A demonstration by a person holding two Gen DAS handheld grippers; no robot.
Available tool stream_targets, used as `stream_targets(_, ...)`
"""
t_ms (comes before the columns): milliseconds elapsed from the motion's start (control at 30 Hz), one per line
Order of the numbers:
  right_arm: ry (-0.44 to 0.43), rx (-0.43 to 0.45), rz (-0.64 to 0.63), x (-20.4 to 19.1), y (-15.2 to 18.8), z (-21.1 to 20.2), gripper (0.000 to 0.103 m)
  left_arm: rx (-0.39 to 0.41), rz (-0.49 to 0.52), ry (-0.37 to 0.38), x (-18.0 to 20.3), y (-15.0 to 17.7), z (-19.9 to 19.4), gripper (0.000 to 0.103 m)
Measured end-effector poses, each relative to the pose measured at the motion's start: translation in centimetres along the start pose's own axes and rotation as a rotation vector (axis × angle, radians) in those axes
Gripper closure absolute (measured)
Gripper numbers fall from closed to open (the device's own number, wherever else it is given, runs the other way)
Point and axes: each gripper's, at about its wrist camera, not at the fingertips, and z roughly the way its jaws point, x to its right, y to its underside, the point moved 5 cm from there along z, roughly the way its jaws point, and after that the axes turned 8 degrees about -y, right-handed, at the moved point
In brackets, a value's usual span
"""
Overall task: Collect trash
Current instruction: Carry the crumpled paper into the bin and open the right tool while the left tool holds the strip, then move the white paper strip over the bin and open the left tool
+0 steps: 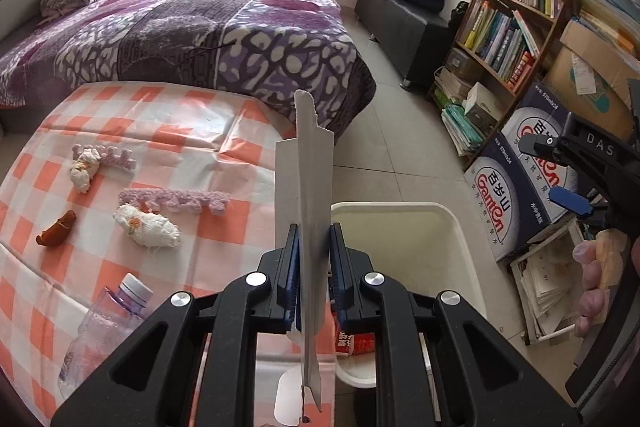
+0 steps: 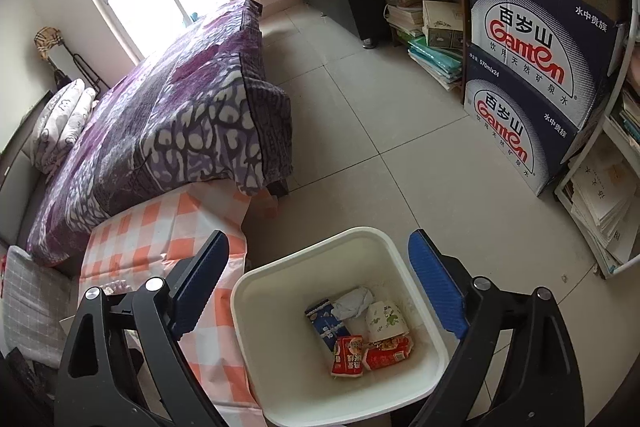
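Left fingers (image 1: 313, 259): closed on a flat piece of white card (image 1: 310, 187), pinched edge-on near its lower half, both blue pads against its faces.

Card's long axis: straight ahead along my left fingers, its torn tip pointing away toward the bed (image 1: 200, 27), its tail hanging back under the fingers.

Right fingers (image 2: 318, 283): spread wide, holding nothing, hovering above the bin.

Key relation: the white bin (image 1: 460, 227) lies just right of my left fingers and below them; the card sits over the line between the desk (image 1: 224, 155) edge and the bin's near rim. I judge the drop needs a small shift to the right, and because the card is long it should go in tip-down or tilted, or it may bridge the rim.

Nearer hand: the right is already over the bin (image 2: 256, 291), but the left carries the card, so the left makes the move.

Still on the desk, left of my left fingers: two crumpled white wads (image 1: 146, 225), two pinkish foam strips (image 1: 176, 199), a brown scrap (image 1: 56, 229), and a clear bottle (image 1: 104, 323) with a purple cap lying nearest me.

What the right view adds: the bin's inside, with red packets (image 2: 372, 351), a blue packet (image 2: 326, 319), a paper cup (image 2: 386, 315) and a crumpled tissue (image 2: 352, 301).

What the left view adds: the card itself and the desk's leftover trash, none visible from the right.
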Motion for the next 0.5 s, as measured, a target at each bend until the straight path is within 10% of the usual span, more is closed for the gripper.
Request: stream_targets(500, -0.016, 0.051, 0.079, 4.1, -2.2, -2.3, 0.013, -0.094, -0.005, 0.170, 7.6, 0.8, 2.0, 0.088)
